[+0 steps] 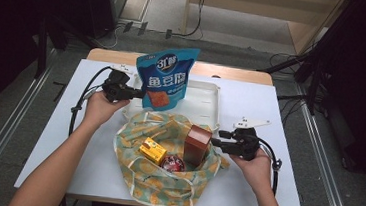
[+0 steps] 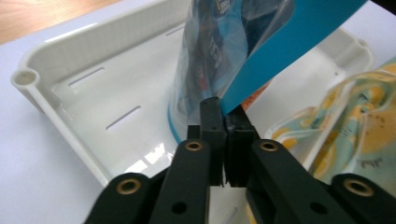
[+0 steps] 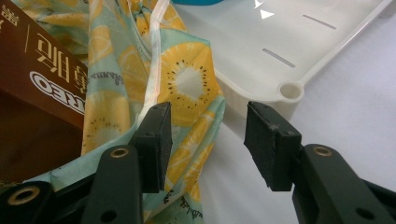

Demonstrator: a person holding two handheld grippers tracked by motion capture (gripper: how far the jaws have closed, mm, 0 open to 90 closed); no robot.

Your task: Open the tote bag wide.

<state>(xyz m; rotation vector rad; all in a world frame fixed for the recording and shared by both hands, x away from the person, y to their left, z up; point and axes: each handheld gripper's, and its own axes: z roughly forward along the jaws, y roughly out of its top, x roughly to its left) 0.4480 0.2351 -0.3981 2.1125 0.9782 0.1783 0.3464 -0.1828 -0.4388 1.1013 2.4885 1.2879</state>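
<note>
Evidently the unpacking of the fruit-print bag (image 1: 164, 174) is under way, and the step in hand is setting the blue snack pouch (image 1: 165, 76) down in the white tray (image 1: 206, 102). The left gripper (image 1: 134, 93) is clamped on the pouch's side edge — in the left gripper view its pads are pressed together on the blue film (image 2: 261, 60), and the pouch stands upright with its base at or just above the tray floor; whether it already bears weight I cannot tell. The right gripper (image 1: 217, 145) waits with its jaws half apart and nothing between them, just beside the brown box (image 1: 197, 144) that stands in the bag's mouth; in the right gripper view the bag's cloth (image 3: 187, 84) lies near one pad.

Next, I judge, the pouch must be let go without toppling: a standing pouch is tall and light, so the release should be slow and the withdrawal straight back over the tray's near rim (image 2: 60, 121).

Room is fair — the tray beside the pouch is bare, and the counter (image 1: 251, 99) to the right is open. A yellow box (image 1: 153, 149) and a round red tin (image 1: 173, 163) lie close to the brown box, so a reach there is tight.
</note>
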